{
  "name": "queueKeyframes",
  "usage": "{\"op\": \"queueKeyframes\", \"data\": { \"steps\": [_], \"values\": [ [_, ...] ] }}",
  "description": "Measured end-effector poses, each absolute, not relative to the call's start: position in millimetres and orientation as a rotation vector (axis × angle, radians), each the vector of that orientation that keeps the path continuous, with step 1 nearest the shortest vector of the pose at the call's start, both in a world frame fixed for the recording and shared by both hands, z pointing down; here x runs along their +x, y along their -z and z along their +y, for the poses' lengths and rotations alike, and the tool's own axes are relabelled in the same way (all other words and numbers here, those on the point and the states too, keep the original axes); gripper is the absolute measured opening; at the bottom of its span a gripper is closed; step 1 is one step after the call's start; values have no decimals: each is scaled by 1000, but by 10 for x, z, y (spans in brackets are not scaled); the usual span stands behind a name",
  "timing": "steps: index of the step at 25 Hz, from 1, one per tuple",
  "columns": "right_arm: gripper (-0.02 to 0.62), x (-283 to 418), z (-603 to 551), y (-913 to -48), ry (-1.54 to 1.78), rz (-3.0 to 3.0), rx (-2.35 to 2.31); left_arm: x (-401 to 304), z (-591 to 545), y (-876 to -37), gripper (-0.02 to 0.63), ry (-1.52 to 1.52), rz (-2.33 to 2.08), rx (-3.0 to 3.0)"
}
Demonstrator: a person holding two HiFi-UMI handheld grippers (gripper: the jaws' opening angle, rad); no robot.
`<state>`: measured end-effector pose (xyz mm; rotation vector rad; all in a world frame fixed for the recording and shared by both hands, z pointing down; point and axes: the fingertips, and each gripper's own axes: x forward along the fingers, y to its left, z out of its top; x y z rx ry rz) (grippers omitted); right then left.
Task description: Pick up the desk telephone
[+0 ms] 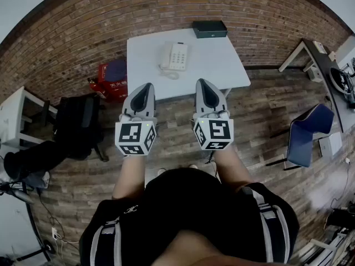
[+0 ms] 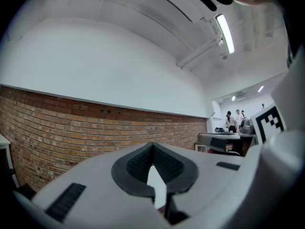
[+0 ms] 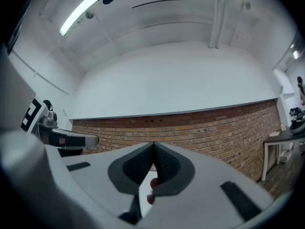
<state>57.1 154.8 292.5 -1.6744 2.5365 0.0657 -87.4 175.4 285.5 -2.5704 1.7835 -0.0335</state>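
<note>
white phone (image 1: pixel 175 56), white table (image 1: pixel 222 65), red-brown brick wall (image 1: pixel 83 32)

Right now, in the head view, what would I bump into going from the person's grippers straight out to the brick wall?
left gripper and right gripper, side by side → white table → desk telephone → black box → brick wall
</note>
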Motion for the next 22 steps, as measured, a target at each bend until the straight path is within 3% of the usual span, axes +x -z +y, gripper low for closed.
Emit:
{"op": "queueKeyframes", "data": {
  "steps": [22],
  "values": [
    [-8,1229,1426,-3049,34,2547,-1562,-198,1695,-3043,-5,54,1869,-2520]
  ]
}}
